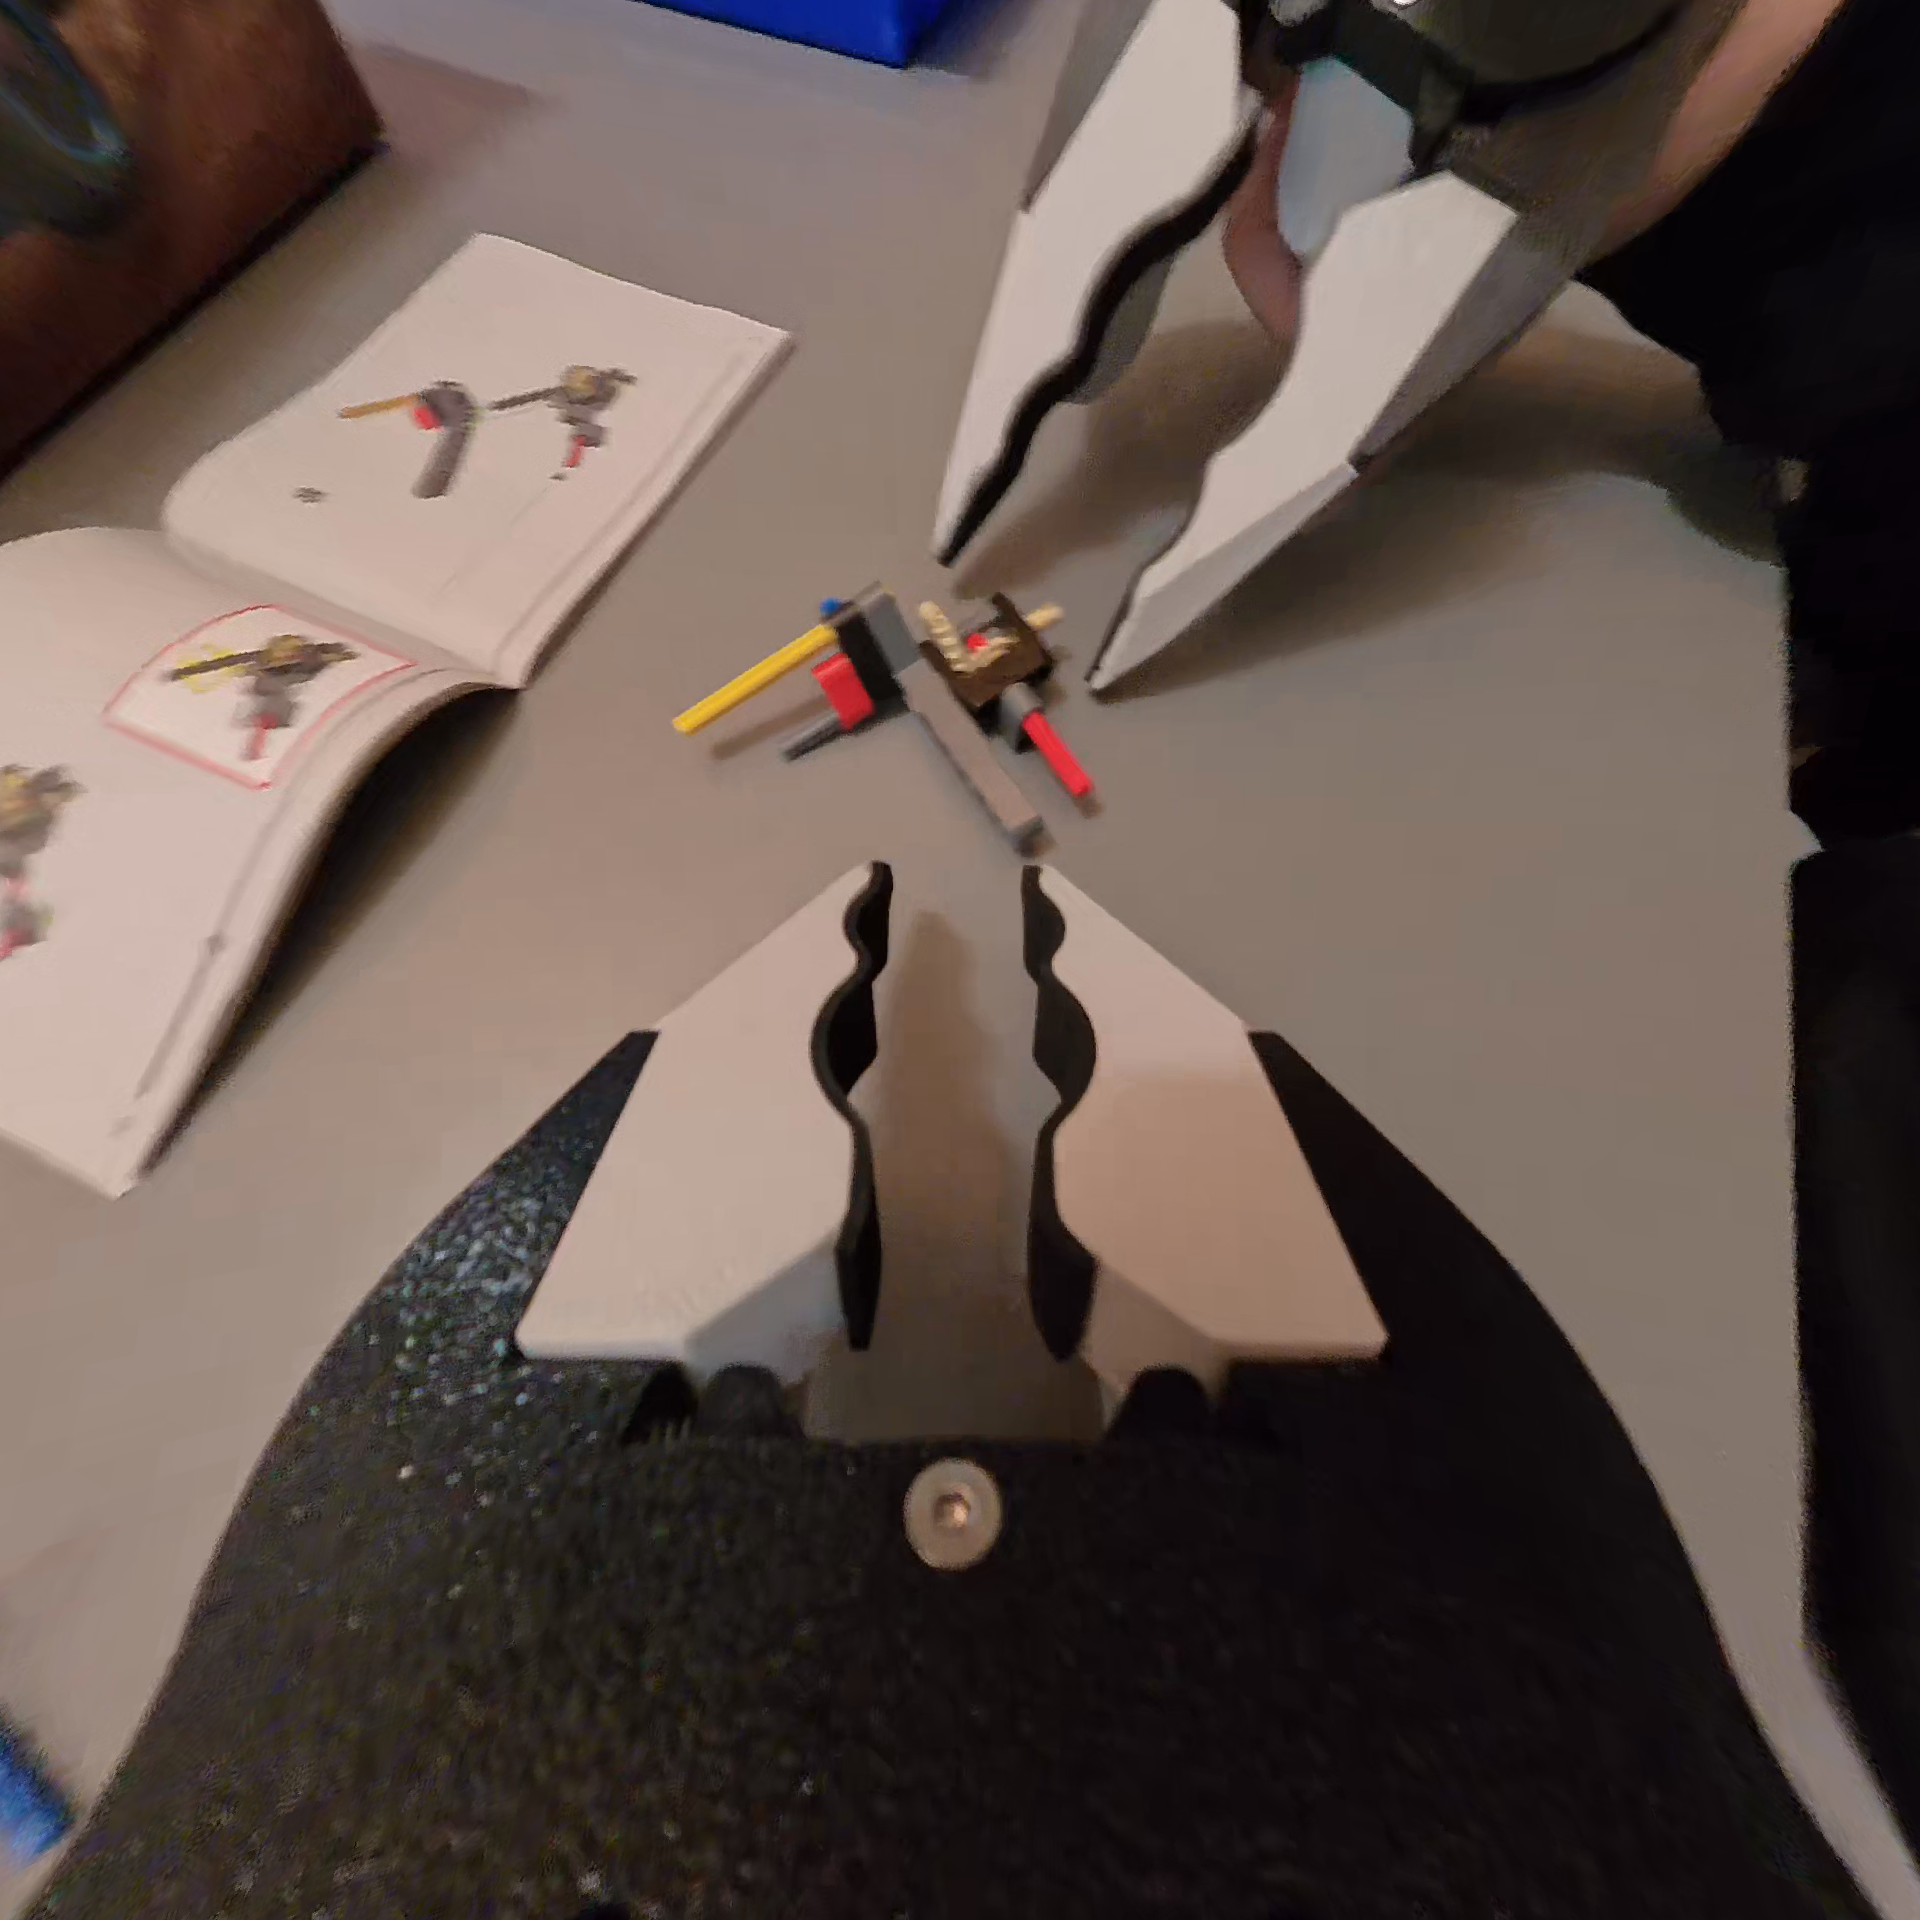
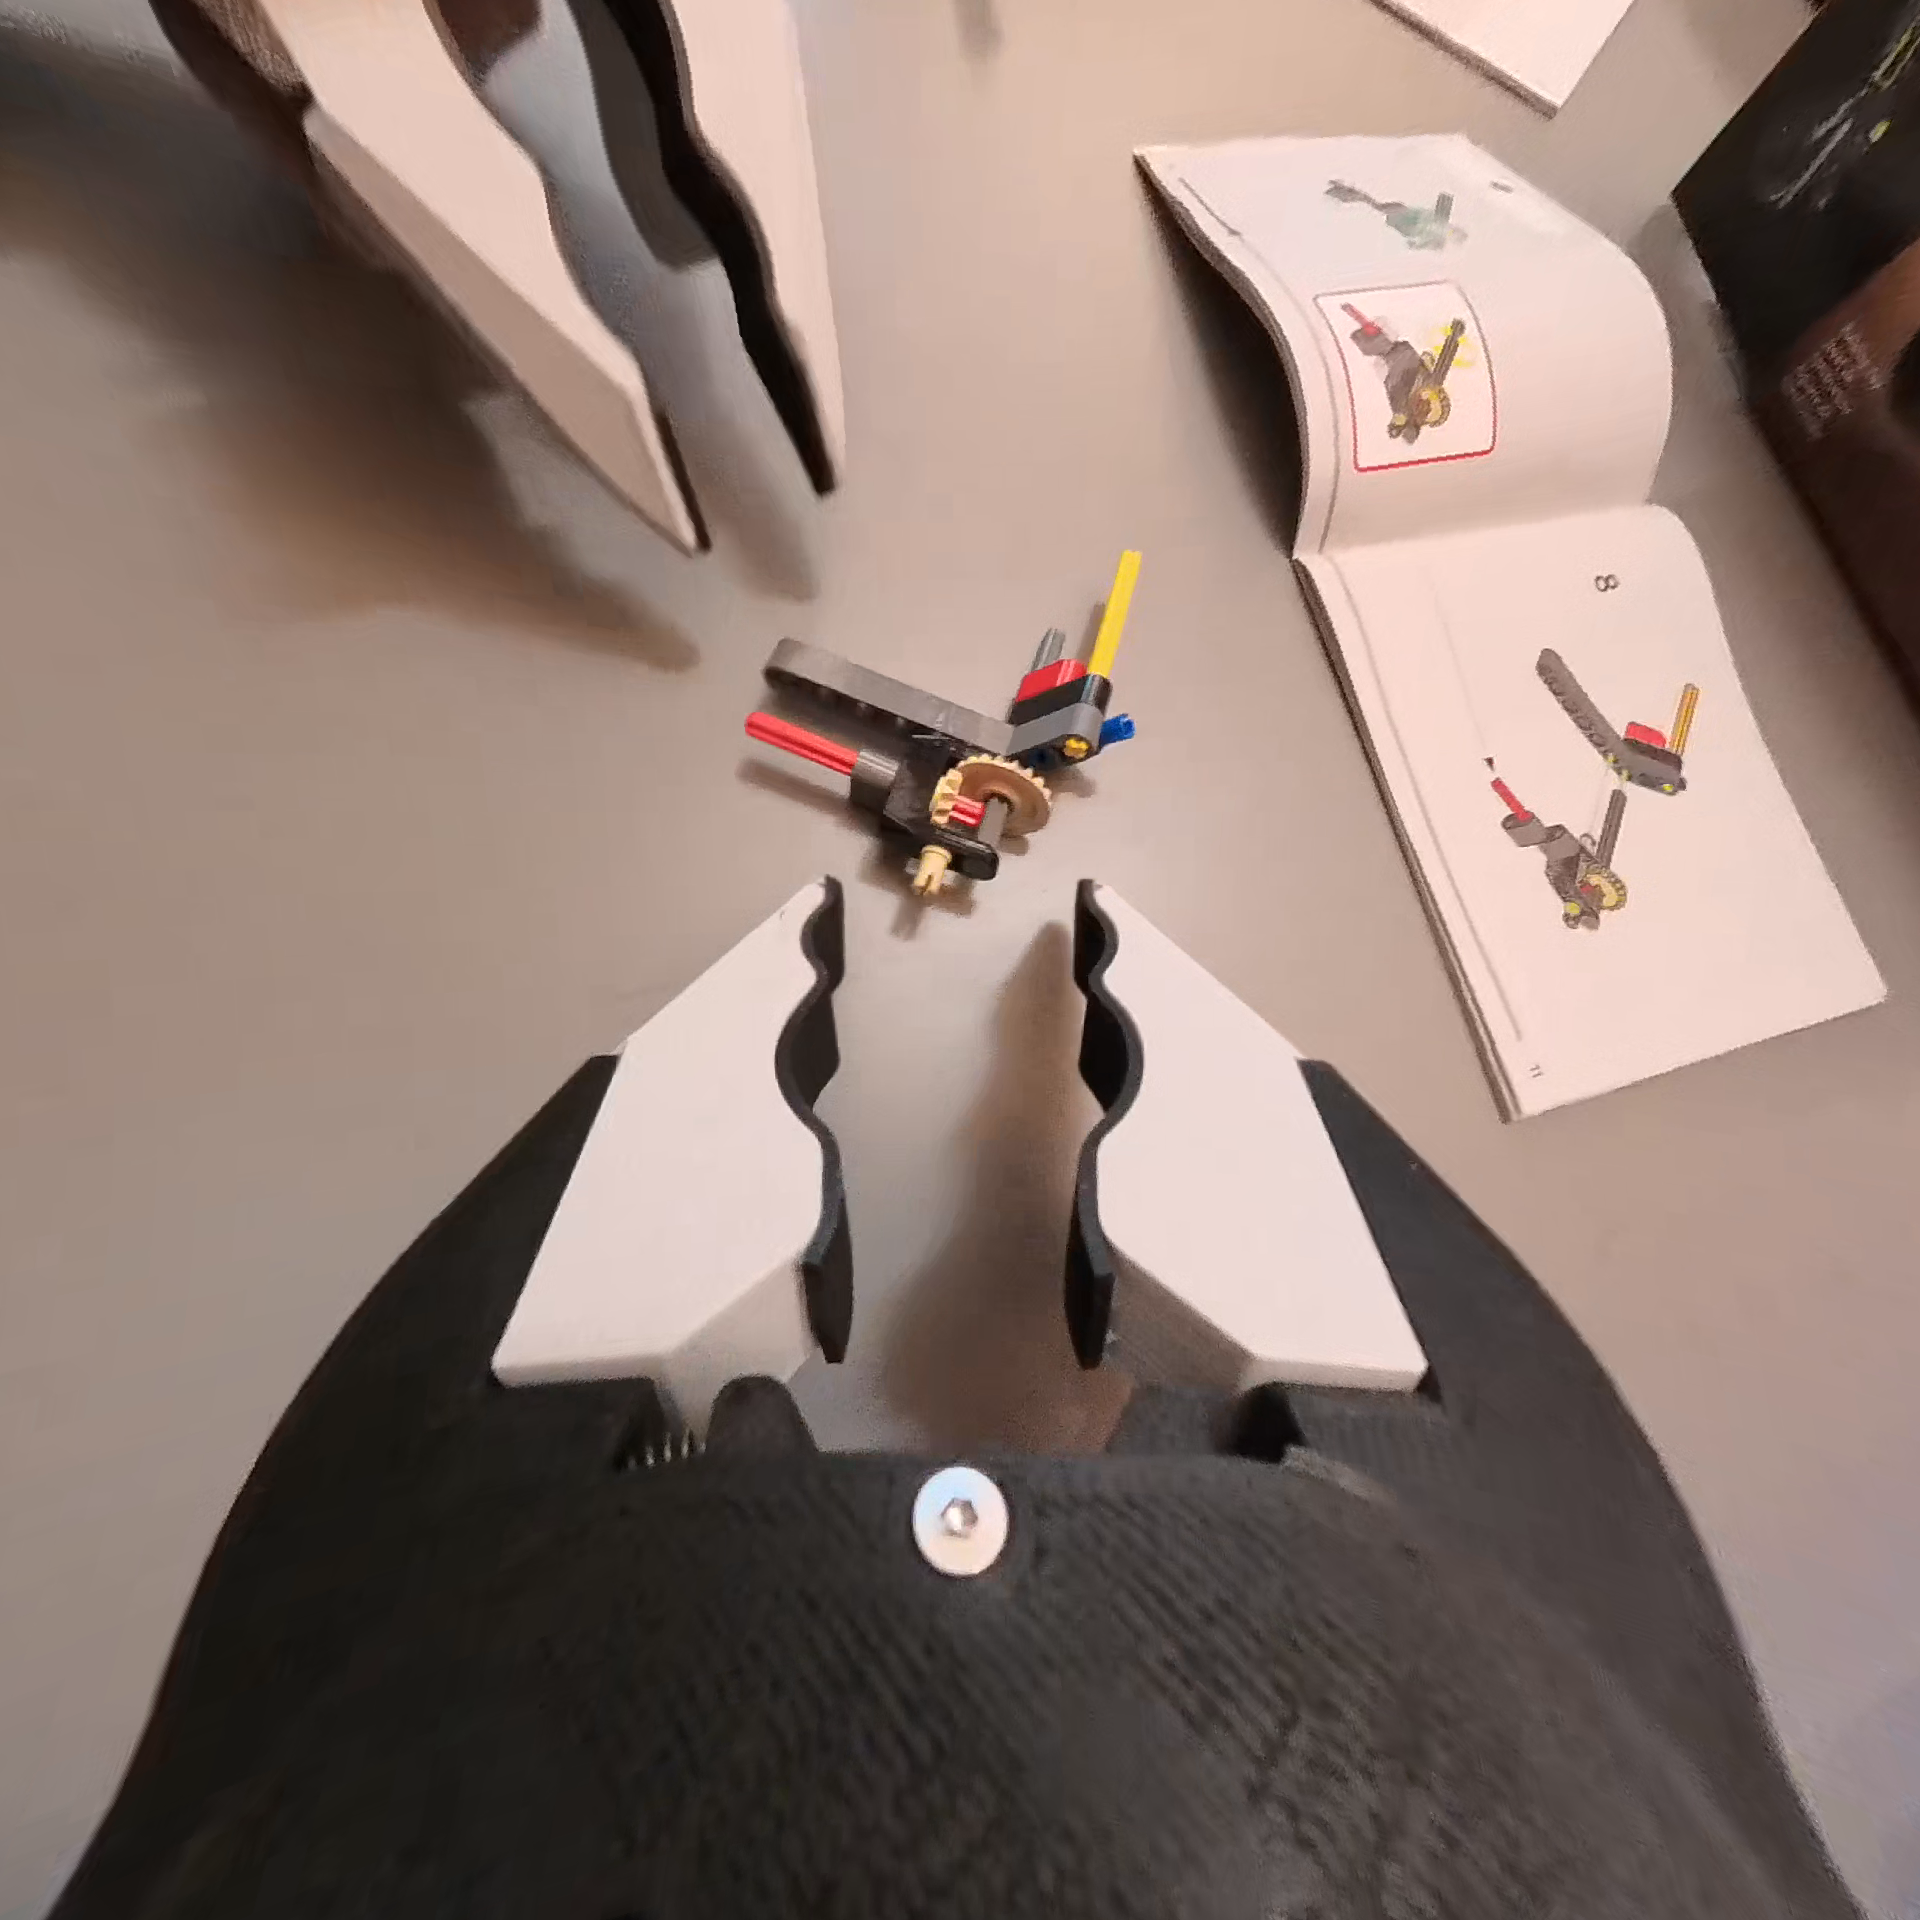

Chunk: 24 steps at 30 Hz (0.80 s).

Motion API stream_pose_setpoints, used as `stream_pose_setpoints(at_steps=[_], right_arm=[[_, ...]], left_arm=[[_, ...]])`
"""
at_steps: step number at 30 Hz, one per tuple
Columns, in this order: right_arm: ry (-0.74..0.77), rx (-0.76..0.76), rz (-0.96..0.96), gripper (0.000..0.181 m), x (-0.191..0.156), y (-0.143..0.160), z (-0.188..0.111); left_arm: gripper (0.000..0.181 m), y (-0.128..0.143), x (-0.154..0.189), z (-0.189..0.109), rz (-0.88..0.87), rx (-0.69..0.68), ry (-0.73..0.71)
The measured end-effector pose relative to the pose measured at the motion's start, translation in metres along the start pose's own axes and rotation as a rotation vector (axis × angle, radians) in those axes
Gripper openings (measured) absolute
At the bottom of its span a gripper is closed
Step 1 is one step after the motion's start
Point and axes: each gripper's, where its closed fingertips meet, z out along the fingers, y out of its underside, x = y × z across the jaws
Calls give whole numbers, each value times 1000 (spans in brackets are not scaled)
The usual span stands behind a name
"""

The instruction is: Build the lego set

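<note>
Between the gaping, empty left gripper (image 1: 956, 868) and right gripper (image 2: 956, 883), the lego assembly (image 2: 935, 748) lies on the counter (image 2: 312, 831).

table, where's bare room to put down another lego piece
Bare table lies beside the lego build, on the side away from the open booklet. It is crowded in the middle, where the left gripper and right gripper face each other across the build.

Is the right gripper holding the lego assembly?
No, the right gripper is open and empty, and the lego assembly lies on the table just beyond its fingertips.
</note>
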Motion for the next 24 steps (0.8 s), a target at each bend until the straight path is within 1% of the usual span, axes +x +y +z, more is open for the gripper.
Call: stream_pose_setpoints(at_steps=[2,4,6,8,10,11,12,14,15,16,17,18,19,20,21,22,24], right_arm=[[-29,5,-20,38,-2,-4,6],[-77,14,-59,30,-8,-8,12],[-140,32,-131,23,-19,-14,18],[-202,42,-176,15,-30,-19,21],[-237,31,-204,15,-34,-19,20],[-234,12,-206,24,-32,-16,17],[-225,-4,-209,38,-29,-13,12],[-185,1,-213,40,-15,-9,-6],[-130,7,-206,40,1,-7,-15],[-40,6,-183,39,24,-5,-23],[59,-2,-147,40,51,-1,-29],[129,-17,-113,44,74,4,-32],[145,-32,-100,52,87,9,-32],[128,-44,-110,55,93,13,-29],[109,-70,-134,55,98,18,-26],[109,-102,-164,56,105,22,-23],[94,-134,-210,61,116,27,-17]], left_arm=[[23,-3,-16,-10,3,-6,-82],[23,-8,-29,-19,36,-26,-132],[24,-18,-43,-23,103,-58,-178],[25,-33,-57,-19,199,-104,-194],[25,-50,-67,-6,300,-149,-186],[25,-55,-69,4,340,-185,-151],[28,-58,-68,16,373,-226,-97],[32,-60,-71,39,434,-291,-27],[39,-59,-72,50,452,-318,12],[42,-59,-75,60,451,-338,37],[42,-59,-80,69,437,-353,53],[43,-59,-82,77,415,-367,78],[45,-58,-86,84,388,-381,92],[46,-55,-91,88,362,-407,92],[46,-47,-93,90,336,-456,107],[45,-43,-90,90,303,-478,145],[43,-42,-88,89,297,-475,170]])
